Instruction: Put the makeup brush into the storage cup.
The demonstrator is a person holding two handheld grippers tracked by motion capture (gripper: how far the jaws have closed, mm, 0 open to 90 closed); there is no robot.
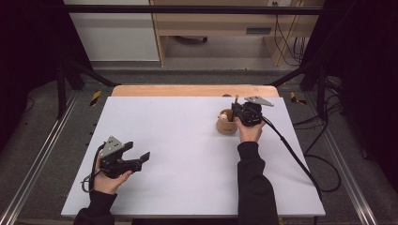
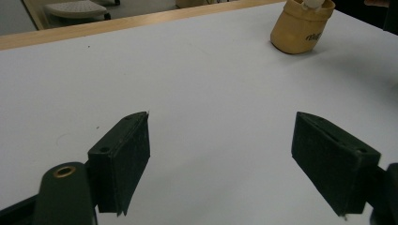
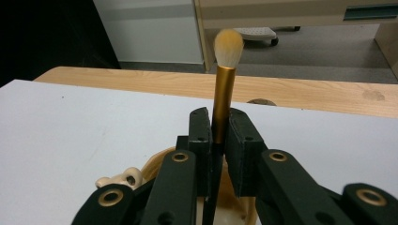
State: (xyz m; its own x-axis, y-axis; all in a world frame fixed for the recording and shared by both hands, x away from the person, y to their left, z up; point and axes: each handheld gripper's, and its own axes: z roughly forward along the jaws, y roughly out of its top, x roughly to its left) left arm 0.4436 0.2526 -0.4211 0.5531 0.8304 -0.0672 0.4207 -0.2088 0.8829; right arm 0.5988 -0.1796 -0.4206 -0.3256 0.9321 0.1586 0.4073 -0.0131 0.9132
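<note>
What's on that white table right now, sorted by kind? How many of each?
Makeup brush, gold handle, clamped in the right gripper: 1
Tan wooden holder: 1
Handheld grippers, counting the open left gripper: 2
Total: 4

Gold brush (image 3: 223,93), tan holder (image 2: 302,27)

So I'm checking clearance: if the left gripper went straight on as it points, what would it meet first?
Probably bare white table: the open left gripper aims left of the tan holder.
</note>
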